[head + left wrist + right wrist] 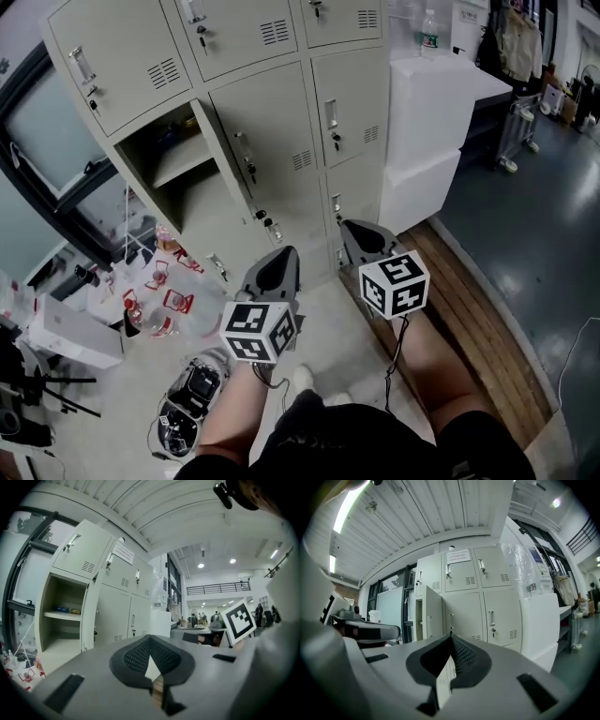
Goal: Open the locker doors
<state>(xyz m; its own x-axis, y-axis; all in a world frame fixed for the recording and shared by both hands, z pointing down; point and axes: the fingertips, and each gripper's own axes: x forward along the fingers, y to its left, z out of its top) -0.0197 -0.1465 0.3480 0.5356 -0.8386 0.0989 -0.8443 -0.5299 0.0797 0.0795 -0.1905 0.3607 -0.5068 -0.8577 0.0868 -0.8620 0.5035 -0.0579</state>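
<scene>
A bank of beige lockers (281, 112) stands in front of me. One middle-left door (228, 155) is swung open, and a shelf (183, 159) shows inside its compartment. The doors around it, such as the one with a handle (349, 117), are closed. My left gripper (281, 255) and right gripper (356, 228) hang side by side below the lockers, short of the doors. Both are shut with nothing between the jaws. In the left gripper view the left gripper (151, 638) faces the open compartment (63, 616). In the right gripper view the right gripper (451, 638) faces the open door (432, 613).
Stacked white cabinets (436, 112) with a bottle (429, 33) on top adjoin the lockers' right side. A wooden platform (473, 323) runs along the floor at right. Red-and-clear clutter (159, 300), a white box (75, 336) and a device (192, 398) lie on the floor at left.
</scene>
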